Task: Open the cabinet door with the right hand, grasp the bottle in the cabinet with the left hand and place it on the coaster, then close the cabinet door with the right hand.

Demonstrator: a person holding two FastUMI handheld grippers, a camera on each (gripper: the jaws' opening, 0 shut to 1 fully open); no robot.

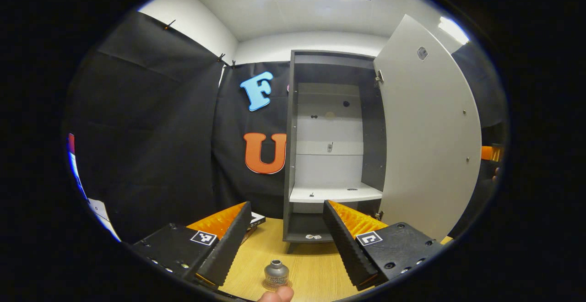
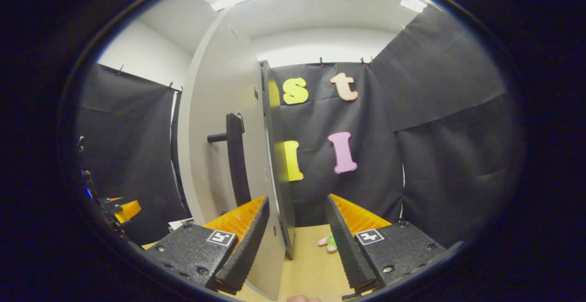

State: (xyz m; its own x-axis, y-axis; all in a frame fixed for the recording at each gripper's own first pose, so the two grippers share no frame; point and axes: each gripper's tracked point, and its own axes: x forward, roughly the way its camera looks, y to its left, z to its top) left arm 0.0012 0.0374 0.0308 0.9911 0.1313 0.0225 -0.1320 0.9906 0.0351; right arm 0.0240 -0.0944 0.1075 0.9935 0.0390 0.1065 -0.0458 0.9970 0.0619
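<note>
Cabinet (image 1: 329, 146) door (image 1: 425, 132) open, shelves bare. Bottle (image 1: 276, 273) on coaster (image 1: 276, 285) (table (image 1: 311, 265)). Left gripper (image 1: 286, 242) fingers spread wide, holding nothing; right gripper (image 2: 297, 242) likewise, straddling door edge.

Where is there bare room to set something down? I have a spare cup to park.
The white shelf inside the open cabinet is mostly bare. Bare tabletop lies between the cabinet's foot and the bottle. It is crowded by the open door, where the right claw straddles its edge.
</note>
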